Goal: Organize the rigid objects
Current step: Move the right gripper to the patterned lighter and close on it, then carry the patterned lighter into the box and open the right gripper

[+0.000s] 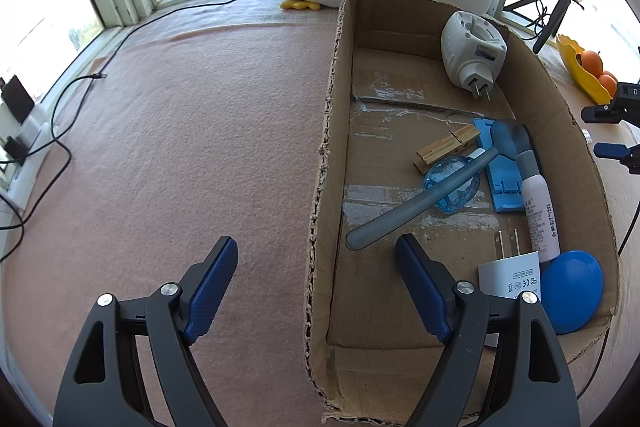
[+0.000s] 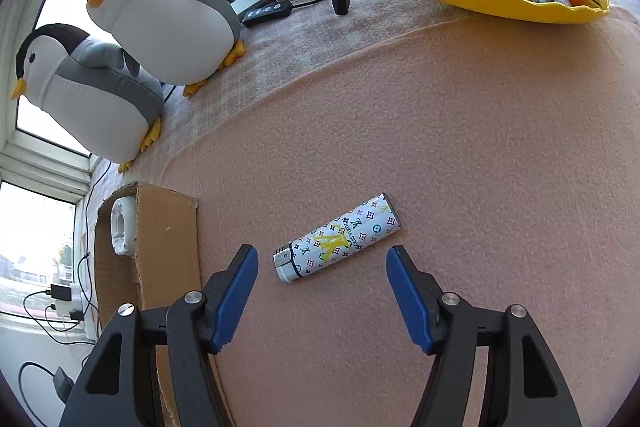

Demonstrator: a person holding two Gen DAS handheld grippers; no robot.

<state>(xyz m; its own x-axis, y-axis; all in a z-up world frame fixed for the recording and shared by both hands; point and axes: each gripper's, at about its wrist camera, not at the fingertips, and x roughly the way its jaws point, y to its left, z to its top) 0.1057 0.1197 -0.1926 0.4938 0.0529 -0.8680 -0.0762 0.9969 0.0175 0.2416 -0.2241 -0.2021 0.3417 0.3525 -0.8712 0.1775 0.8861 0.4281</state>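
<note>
The right gripper [image 2: 322, 267] holds its jaws open above the lighter [image 2: 338, 237], which lies on the bench [image 2: 480, 167]. The left gripper [image 1: 316, 259], also open and empty, straddles the box [image 1: 320, 167] wall and hides part of the charger [image 1: 510, 275].

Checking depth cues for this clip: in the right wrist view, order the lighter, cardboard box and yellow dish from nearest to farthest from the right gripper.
1. Lighter, on the cloth just ahead of the open right gripper.
2. Cardboard box, left side.
3. Yellow dish, far upper right.
</note>
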